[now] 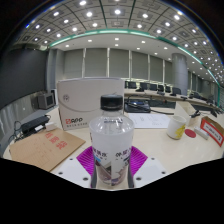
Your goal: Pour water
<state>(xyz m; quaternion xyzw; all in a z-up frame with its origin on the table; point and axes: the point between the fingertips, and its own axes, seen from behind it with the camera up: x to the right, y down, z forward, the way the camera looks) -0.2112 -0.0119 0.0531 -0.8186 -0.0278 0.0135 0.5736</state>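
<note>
On the tabletop [150, 135], bottle in my claw, pouring not yet begun.

Left to right: a brown cardboard sheet [42, 148], a white box [88, 103] behind, then my claw [112, 163] pinching a clear water bottle [111, 140] between its magenta pads, upright, black cap [111, 101] still on, seemingly nearly full. Further right stands a pale cup [178, 125], contents hidden; I judge it the target. Uncapping and pouring remain.

Claw [111, 163] with dark fingers and magenta pads [88, 160] patterned in fine dots
</note>
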